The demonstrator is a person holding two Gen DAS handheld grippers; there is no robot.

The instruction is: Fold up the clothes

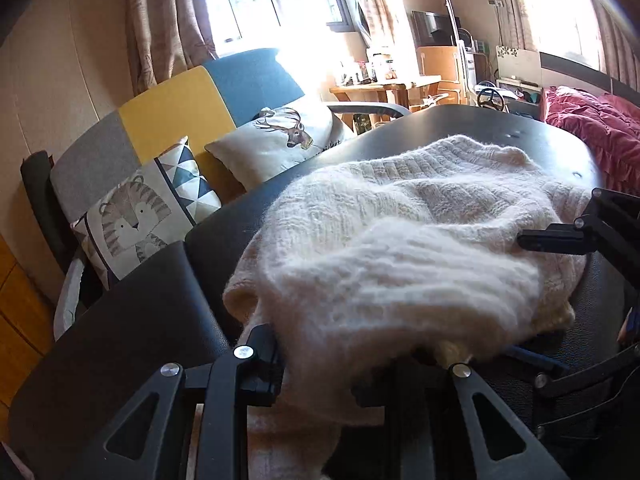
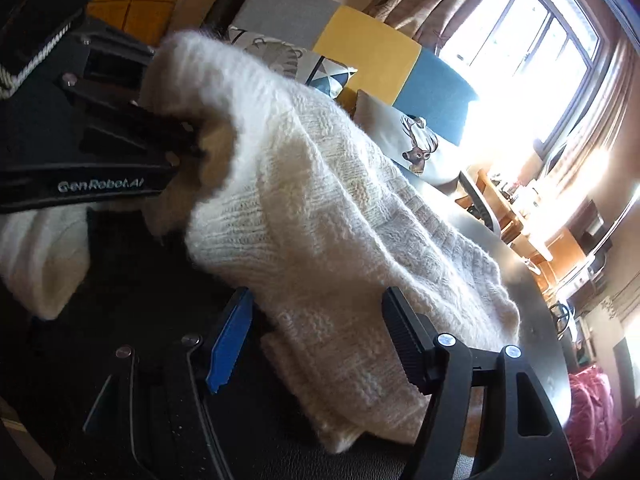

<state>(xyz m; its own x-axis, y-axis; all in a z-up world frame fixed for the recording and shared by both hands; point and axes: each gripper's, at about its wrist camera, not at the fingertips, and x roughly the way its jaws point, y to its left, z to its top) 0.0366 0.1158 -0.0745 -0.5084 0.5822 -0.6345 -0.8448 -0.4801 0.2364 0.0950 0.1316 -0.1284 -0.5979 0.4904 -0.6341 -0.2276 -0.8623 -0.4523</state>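
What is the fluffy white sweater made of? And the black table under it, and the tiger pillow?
The white sweater looks like soft wool or a wool-like yarn: chunky knit rows with a fuzzy halo.
The black table seems covered in leather-like material, with a fine grain and dull sheen; what lies beneath is hidden.
The tiger pillow looks like matte woven cloth with a printed picture.

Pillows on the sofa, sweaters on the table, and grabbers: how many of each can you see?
Pillows: 2, tiger pillow, deer pillow
Sweaters: 1, white sweater
Grabbers: 2, left gripper, right gripper
Total: 5
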